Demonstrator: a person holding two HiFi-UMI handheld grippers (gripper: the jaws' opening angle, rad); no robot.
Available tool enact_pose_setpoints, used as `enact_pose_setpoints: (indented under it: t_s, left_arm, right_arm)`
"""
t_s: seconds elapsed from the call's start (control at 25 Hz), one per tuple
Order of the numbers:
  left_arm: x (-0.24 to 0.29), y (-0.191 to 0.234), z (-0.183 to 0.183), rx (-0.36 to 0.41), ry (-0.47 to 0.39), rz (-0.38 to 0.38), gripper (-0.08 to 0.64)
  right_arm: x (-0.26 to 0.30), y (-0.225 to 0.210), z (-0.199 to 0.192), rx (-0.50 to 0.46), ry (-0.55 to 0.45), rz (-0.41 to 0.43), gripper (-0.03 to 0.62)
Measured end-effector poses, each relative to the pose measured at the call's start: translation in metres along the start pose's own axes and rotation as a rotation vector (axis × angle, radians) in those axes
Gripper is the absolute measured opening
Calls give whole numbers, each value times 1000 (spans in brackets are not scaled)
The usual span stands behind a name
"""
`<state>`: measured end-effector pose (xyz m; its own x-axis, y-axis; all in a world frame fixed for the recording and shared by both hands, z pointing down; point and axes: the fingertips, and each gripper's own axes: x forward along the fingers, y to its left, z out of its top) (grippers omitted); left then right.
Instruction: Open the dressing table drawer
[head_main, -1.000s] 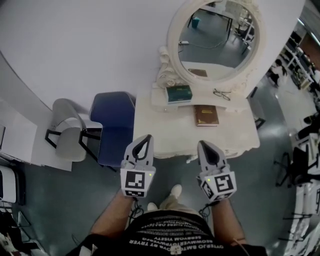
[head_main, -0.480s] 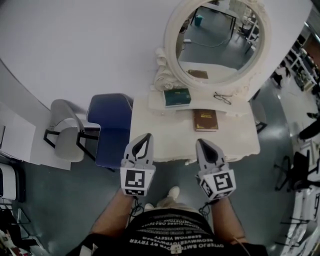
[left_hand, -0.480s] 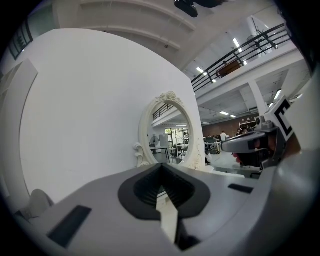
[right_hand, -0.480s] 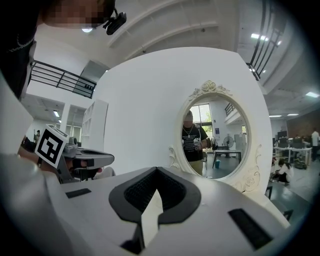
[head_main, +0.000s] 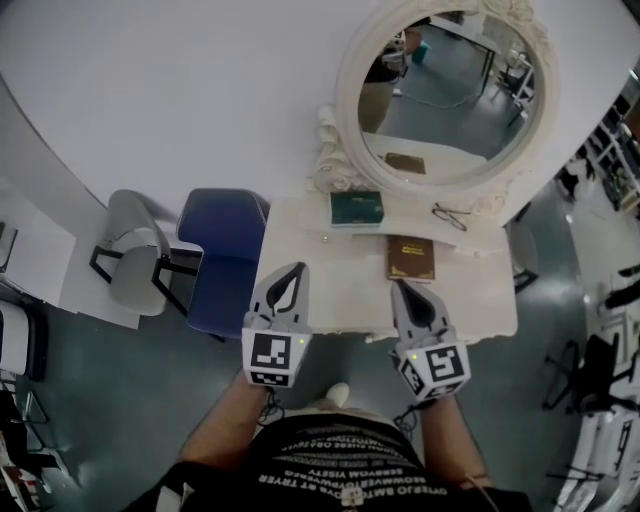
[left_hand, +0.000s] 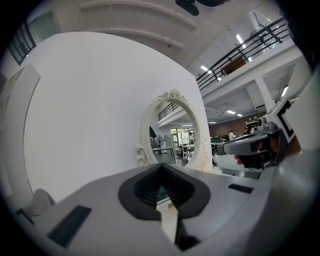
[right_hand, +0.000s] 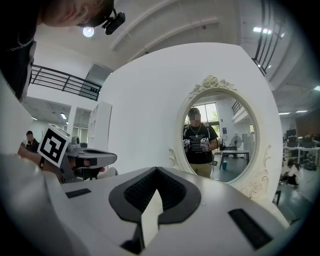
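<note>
just short of the near edge of the dressing table (head_main: 300, 250): left gripper (head_main: 293, 276) and right gripper (head_main: 405, 292) side by side, both jaw pairs closed tight, nothing held. drawer front tucked under that near edge, hidden from above, so handle type unknown. likely rigid painted wood, light, slick finish. best pinched at a centre knob if there is one, pulled straight toward near to avoid racking. brown book (head_main: 411, 258) and glasses (head_main: 448, 213) on top may rattle.
</note>
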<state>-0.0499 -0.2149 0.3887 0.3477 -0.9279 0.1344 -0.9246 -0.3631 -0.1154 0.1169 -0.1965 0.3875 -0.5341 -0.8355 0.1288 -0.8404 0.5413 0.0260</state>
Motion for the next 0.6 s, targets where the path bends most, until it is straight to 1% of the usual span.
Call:
enact_pose_setpoints:
  t_s: [0.16, 0.32, 0.6]
  left_arm:
    - [7, -5, 4, -23, -2, 27, 3]
    - [9, -9, -1, -33, 14, 46, 3]
    - [14, -17, -15, 6, 78, 61, 3]
  right_arm:
    - [3, -14, 3, -2, -8, 23, 2]
    - [6, -24, -5, 16, -8, 40, 2]
    - [8, -37, -11, 32, -8, 41, 2]
